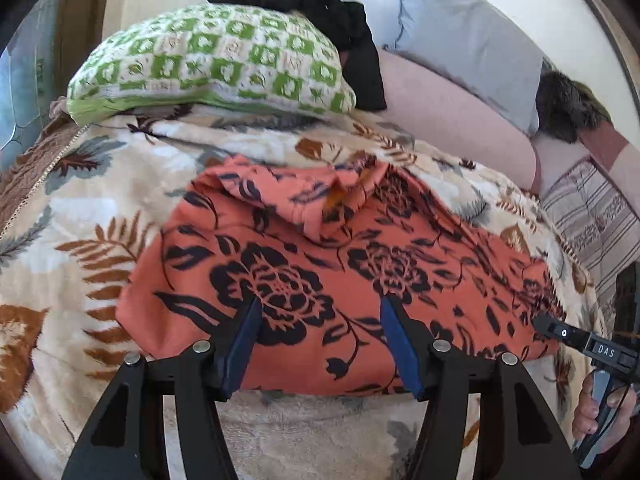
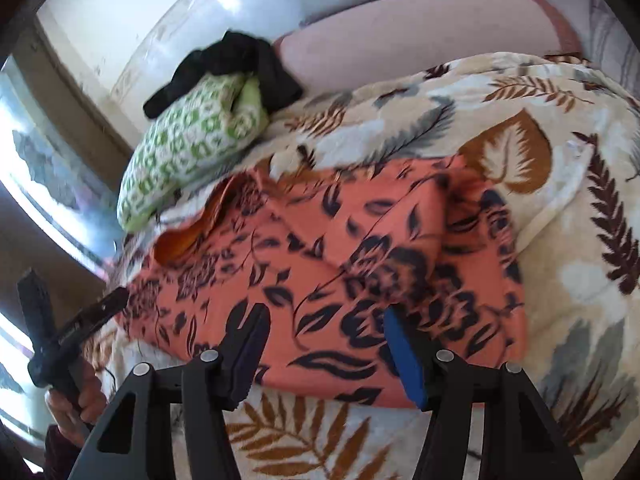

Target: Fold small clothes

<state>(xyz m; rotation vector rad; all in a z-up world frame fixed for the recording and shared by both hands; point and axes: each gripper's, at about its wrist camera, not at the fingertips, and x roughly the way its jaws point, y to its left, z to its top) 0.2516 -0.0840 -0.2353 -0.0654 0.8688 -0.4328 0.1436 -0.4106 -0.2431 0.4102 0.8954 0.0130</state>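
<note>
An orange garment with a dark flower print (image 1: 320, 264) lies folded on a leaf-patterned blanket (image 1: 80, 248); it also shows in the right wrist view (image 2: 340, 264). My left gripper (image 1: 320, 312) is open, its blue-padded fingers spread just above the garment's near edge, holding nothing. My right gripper (image 2: 324, 320) is open over the near edge too, holding nothing. The right gripper shows at the right edge of the left wrist view (image 1: 580, 340), and the left gripper at the left of the right wrist view (image 2: 72, 328).
A green-and-white checked pillow (image 1: 212, 64) lies behind the garment with a black cloth (image 1: 320, 20) on it. A pink bolster (image 1: 452, 120) and a grey pillow (image 1: 464, 40) lie at the back right. A striped cloth (image 1: 592, 216) is at the right.
</note>
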